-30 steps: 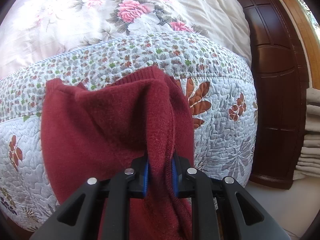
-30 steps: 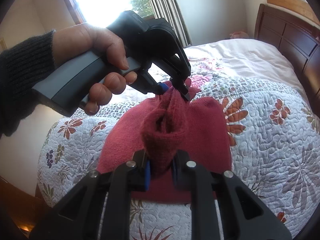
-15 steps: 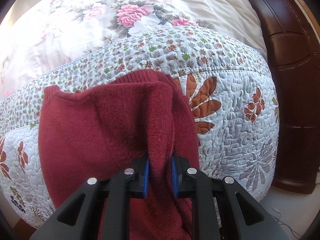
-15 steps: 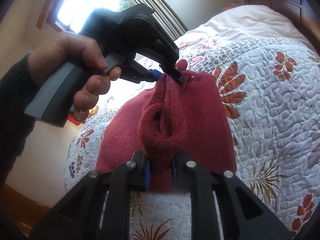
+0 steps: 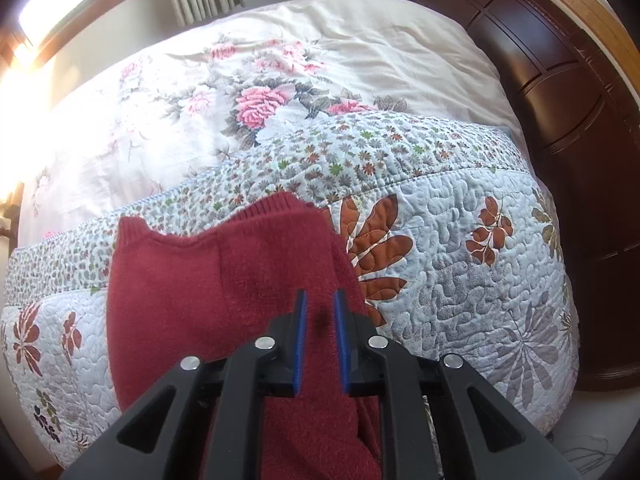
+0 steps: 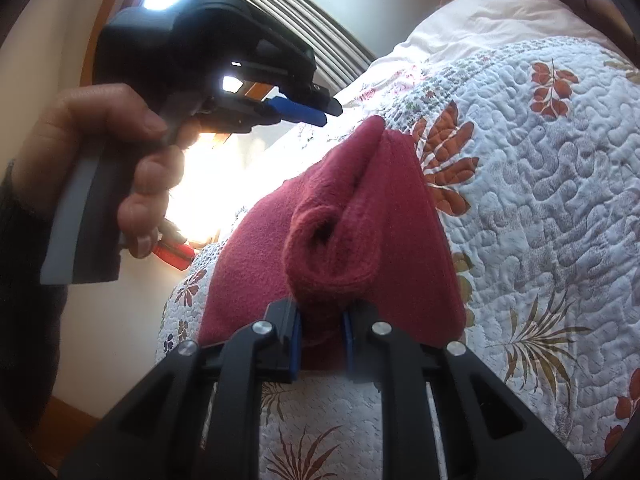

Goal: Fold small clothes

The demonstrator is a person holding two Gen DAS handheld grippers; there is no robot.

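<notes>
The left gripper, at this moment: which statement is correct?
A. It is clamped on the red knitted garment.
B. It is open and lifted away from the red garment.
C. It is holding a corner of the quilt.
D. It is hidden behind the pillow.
B: in the right wrist view the left gripper hangs above the red garment with clear space between, and its own camera shows the blue pads parted.

1. The fuzzy dark-red knitted garment [image 5: 224, 300] is showing one solid colour.
2. The pale blue-white quilted bedspread [image 5: 460, 280] is carrying rust-orange leaves and grey fronds, with a band of tiny flowers along its far edge.
3. The cream sheet [image 5: 280, 80] is showing pink roses.
4. The black gripper fingers [image 5: 298, 336] are wearing blue pads.
5. The headboard [image 5: 580, 120] is showing dark brown wood.
</notes>
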